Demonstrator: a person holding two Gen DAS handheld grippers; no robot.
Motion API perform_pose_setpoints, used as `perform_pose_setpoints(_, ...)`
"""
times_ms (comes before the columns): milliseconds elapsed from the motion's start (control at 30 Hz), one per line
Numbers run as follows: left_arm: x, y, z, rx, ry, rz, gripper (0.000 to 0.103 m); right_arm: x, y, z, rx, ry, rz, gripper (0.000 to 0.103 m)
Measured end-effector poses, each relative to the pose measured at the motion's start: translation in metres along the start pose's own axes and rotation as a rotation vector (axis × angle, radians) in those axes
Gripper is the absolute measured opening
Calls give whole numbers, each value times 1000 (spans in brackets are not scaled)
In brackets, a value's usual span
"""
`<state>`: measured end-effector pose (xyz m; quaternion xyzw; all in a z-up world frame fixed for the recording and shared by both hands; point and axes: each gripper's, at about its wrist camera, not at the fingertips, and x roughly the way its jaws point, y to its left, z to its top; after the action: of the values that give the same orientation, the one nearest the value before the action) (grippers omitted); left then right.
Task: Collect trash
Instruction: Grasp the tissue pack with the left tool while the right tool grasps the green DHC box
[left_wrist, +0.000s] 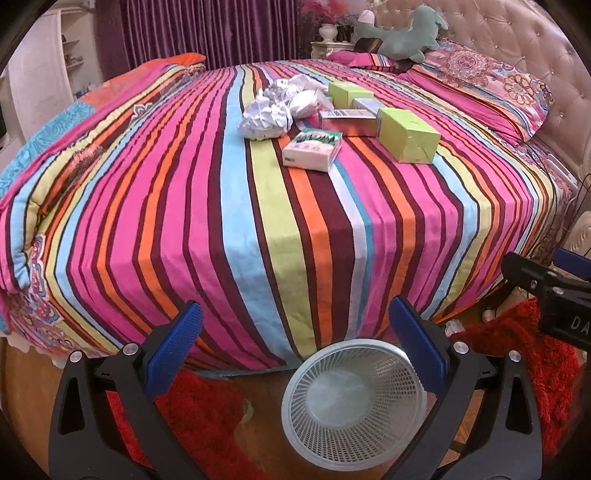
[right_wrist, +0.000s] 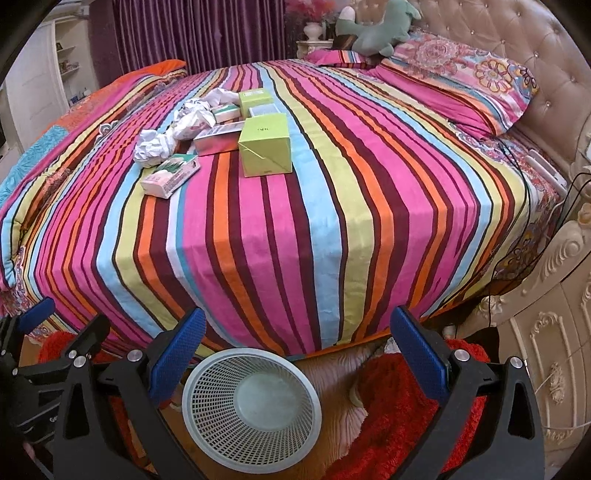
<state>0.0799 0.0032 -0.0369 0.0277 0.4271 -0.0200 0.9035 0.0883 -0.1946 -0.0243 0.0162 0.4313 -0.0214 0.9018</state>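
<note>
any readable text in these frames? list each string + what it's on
"DA": white letters, cut off by the frame edge, on the right gripper's black body.
Large green box: small dark print on its top face, too small to read.
White and green tissue pack: printed label, blurred.
Silver flat box: printing, unreadable.
Nothing else legible.

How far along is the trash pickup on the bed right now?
Nothing looks done: the white mesh wastebasket on the floor looks empty. Nothing is in hand: left gripper and right gripper are open. Left on the striped bedspread: crumpled white paper balls, lime-green cardboard boxes, and the other small cartons beside them.
</note>
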Motion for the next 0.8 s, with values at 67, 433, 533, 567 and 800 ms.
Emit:
perform_pose_setpoints(67,5,1,1,-6,4,-5,97,3,0,2,-3,-1,3,95)
perform_pose_setpoints(433,35,0,15,-12,16,-11,97,20,-3,15,-7,-28,32,95)
perform_pose_setpoints(533,39,-2,17,-4,9,-11,97,23,-3,17,-13,-42,44,96)
perform_pose_setpoints(567,41,-3,18,1,8,-11,97,23,-2,18,-14,-46,46,96)
perform_pose_setpoints(800,55,-7,26,34,9,-11,97,36,-2,29,-14,-51,59,95)
